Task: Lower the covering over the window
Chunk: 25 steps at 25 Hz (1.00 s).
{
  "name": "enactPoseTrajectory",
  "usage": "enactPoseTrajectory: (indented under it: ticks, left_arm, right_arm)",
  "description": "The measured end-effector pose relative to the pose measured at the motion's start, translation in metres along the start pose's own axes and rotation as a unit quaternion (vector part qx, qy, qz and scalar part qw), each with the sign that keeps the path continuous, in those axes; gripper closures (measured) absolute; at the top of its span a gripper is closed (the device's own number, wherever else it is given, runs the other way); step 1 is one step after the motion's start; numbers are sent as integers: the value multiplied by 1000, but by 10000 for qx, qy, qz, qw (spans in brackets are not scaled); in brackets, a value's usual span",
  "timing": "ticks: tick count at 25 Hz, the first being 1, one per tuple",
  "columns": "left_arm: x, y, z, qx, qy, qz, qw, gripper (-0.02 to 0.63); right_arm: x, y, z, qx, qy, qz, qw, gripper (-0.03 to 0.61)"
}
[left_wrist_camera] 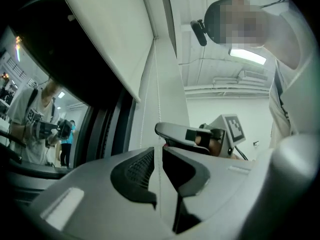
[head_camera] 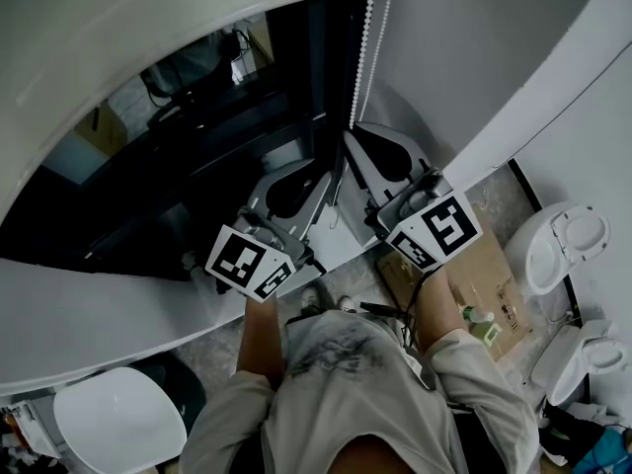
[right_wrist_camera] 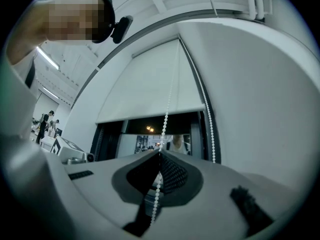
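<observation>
Presumably the light bead chain (right_wrist_camera: 164, 119) slips easily: right tool (right_wrist_camera: 159, 152) clamps it, left tool (left_wrist_camera: 159, 150) stands apart around it.

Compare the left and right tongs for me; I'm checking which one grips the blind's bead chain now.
The right tongs are shut on the bead chain, tips meeting around it. The left tongs stand slightly apart, with chain passing through the gap unpinched. In the head view the right tongs sit farther up the picture, toward the window, than the left tongs. Both straddle chain beside the partly lowered blind.
</observation>
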<state>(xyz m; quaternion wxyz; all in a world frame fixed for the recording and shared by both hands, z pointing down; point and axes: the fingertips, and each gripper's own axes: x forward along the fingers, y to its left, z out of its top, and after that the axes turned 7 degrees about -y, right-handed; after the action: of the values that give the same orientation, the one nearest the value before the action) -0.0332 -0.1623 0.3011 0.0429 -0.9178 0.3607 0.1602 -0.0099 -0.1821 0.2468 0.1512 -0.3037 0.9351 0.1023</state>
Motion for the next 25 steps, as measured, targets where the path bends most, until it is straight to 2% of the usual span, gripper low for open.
enactPoseTrajectory:
  ticks: [5,11,25]
  left_arm:
    - [8,7,36,151,-281,-3,9995,551]
    - [25,11,64,446,-373,-34,9983,546]
    - [53,10,70,685,-246,-137,9973,529]
  right_arm:
    - [-1,5,-17,9,253,46,9997,560]
    - [-5,12,-37,190,430,95,9989,561]
    - [-15,26,-77,501,795,144,9955,561]
